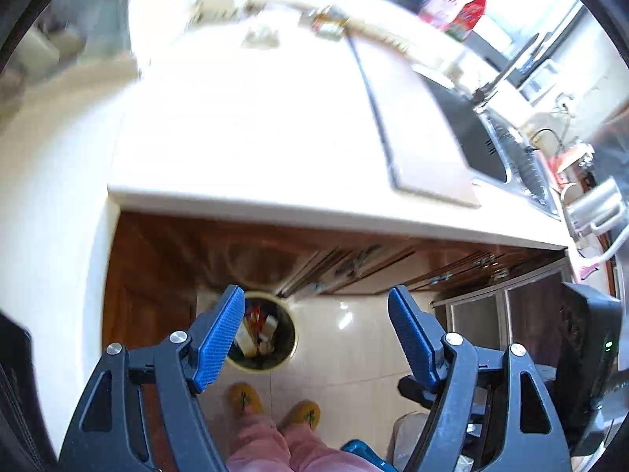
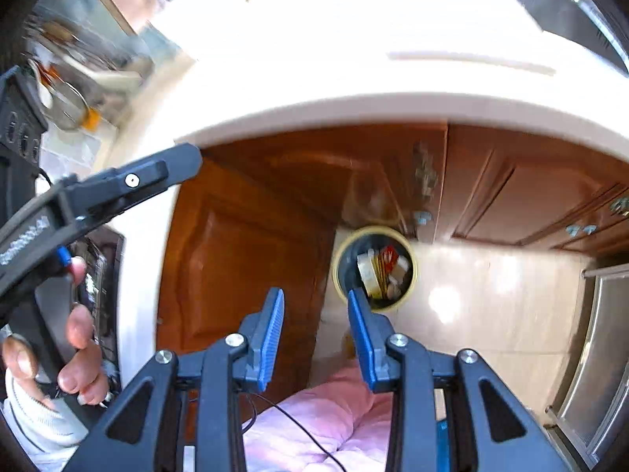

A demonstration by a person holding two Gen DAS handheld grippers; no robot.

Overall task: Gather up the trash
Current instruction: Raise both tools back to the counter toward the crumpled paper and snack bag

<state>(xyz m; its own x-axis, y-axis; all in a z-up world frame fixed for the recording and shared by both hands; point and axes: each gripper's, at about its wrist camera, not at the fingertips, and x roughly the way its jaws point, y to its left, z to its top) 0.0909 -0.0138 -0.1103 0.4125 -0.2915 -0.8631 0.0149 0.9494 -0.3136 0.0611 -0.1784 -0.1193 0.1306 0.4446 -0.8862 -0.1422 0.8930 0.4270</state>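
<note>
A round bin with a yellow rim [image 1: 293, 338] stands on the tiled floor by the wooden cabinets, holding several pieces of trash [image 1: 255, 332]. My left gripper [image 1: 314, 303] is open and empty, high above the floor, with the bin under its left finger. In the right wrist view the same bin [image 2: 338, 271] and its trash [image 2: 379, 271] lie below. My right gripper [image 2: 315, 303] is open and empty, just left of the bin. The left gripper's body [image 2: 78, 196] shows at that view's left, held by a hand.
A white countertop [image 1: 251, 126] juts out above the bin, with a cutting board [image 1: 416, 126], a sink [image 1: 471, 137] and small items at its far edge [image 1: 326, 23]. Wooden cabinet doors [image 2: 243, 244] stand behind the bin. The person's pink trousers and yellow slippers [image 1: 243, 397] are below.
</note>
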